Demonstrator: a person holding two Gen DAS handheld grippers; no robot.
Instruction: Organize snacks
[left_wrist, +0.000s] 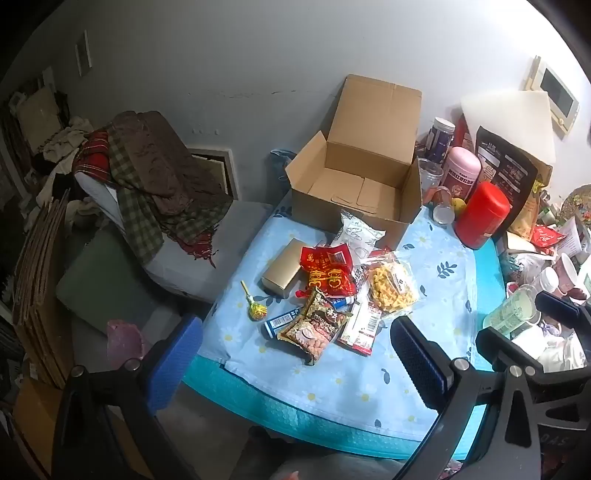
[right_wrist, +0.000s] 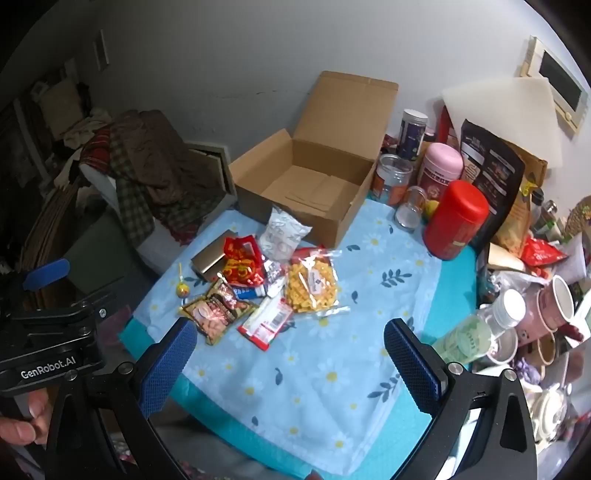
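An open, empty cardboard box stands at the back of the floral tablecloth. In front of it lies a pile of snacks: a white bag, a red packet, a gold box, a yellow lollipop, a clear bag of yellow crisps and a brown nut packet. My left gripper and right gripper hover near the table's front edge, both open and holding nothing.
A red canister, a pink jar, a black pouch, cups and a plastic bottle crowd the table's right side. A chair draped with blankets stands to the left.
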